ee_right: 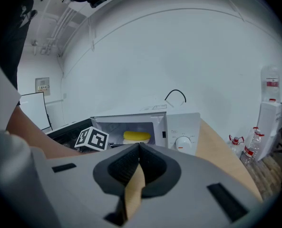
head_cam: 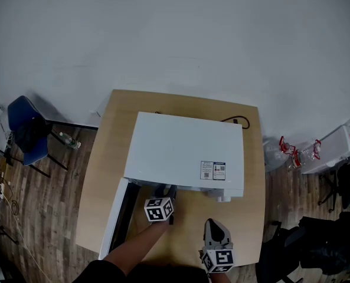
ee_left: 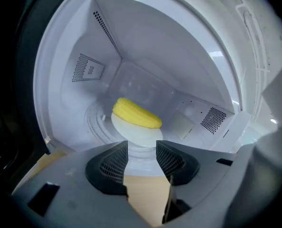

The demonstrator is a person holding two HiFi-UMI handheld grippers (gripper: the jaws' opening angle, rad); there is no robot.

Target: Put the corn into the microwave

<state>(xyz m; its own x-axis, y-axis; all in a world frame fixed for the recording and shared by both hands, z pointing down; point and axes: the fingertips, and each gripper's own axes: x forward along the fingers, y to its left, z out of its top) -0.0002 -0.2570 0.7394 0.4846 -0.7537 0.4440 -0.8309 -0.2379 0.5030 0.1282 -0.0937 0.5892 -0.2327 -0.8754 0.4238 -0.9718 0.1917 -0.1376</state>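
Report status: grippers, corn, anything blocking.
Left gripper open, empty, at microwave mouth. Right gripper shut, empty, over table. Corn on plate inside. Door open, nothing blocking.

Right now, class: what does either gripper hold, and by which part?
Nothing is held. The left gripper is open, short of the corn; the right gripper is shut, empty.

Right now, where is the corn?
In the left gripper view, the corn lies on a white plate inside the open microwave, centre of frame, just beyond the open left gripper.
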